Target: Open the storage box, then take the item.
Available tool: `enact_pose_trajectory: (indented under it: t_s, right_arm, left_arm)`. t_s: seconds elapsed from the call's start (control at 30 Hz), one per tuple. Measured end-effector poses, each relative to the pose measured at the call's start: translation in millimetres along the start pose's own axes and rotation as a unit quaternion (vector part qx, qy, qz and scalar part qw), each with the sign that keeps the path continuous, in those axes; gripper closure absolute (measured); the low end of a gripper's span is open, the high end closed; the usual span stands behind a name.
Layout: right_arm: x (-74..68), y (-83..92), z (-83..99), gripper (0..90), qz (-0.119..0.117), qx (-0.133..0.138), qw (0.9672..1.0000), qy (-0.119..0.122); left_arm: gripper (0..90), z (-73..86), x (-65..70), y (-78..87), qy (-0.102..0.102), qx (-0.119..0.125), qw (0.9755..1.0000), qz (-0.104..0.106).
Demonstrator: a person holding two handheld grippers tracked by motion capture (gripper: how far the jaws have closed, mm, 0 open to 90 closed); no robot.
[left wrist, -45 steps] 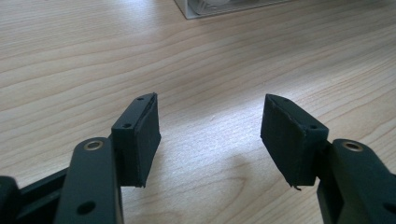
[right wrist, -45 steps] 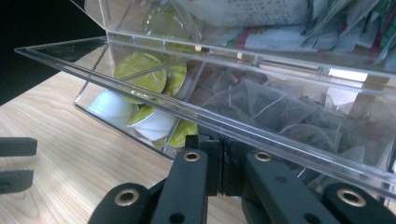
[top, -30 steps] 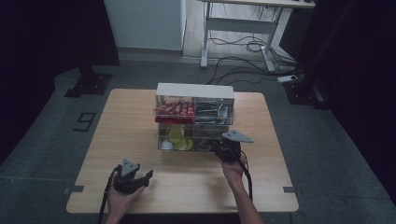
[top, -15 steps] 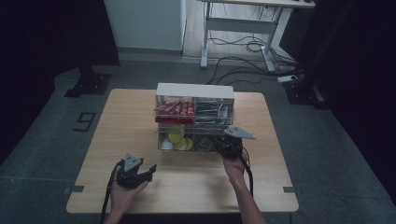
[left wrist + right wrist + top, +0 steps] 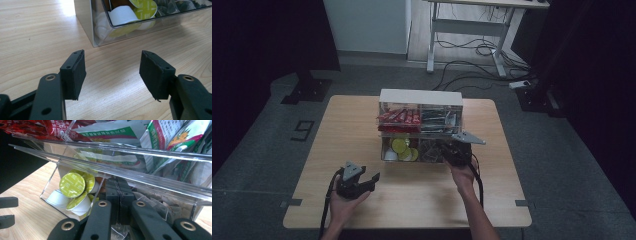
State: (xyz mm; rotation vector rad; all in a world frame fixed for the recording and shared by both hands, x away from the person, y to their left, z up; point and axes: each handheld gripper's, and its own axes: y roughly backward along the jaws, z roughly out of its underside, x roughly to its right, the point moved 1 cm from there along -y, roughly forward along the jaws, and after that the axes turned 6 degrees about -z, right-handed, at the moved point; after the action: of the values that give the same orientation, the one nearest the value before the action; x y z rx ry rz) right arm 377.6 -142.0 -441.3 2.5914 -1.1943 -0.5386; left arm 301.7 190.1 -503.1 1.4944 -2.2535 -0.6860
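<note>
A wooden table sits at the centre of the high view, with a clear two-tier acrylic organizer on its middle. The upper tier holds red packets on the left and green-and-white sachets on the right; the lower tier holds yellow-lidded coffee capsules on the left and dark tea bags on the right. The right gripper, just right of centre in the high view, is at the front of the lower drawer, its jaws pressed together among the tea bags; whether a bag is pinched between them cannot be made out. The left gripper rests at the lower left of the high view, well apart from the organizer, jaws spread and empty above bare wood. Judging from this, picking from the drawer looks to be at its start: nothing has been lifted clear, and no item lies out on the table.
</note>
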Motion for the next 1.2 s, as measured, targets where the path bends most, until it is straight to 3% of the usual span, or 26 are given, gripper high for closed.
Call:
enact_pose_trajectory:
  t_s: [0.43,0.8,1.2]
  right_arm:
    - [-1.0,0.5,-0.9,88.0,0.002,-0.002,1.0000,0.002]
    - [-0.9,0.8,-1.0,88.0,0.001,-0.002,1.0000,0.003]
    - [-0.7,1.0,-1.2,88.1,0.001,-0.003,1.0000,0.005]
  left_arm:
    - [38.0,-19.6,12.0,-10.3,-0.011,0.005,0.9999,0.012]
    - [37.9,-34.1,20.6,-23.3,-0.006,0.006,0.9999,0.015]
    - [38.4,-45.4,31.7,-38.5,-0.014,0.006,0.9999,0.006]
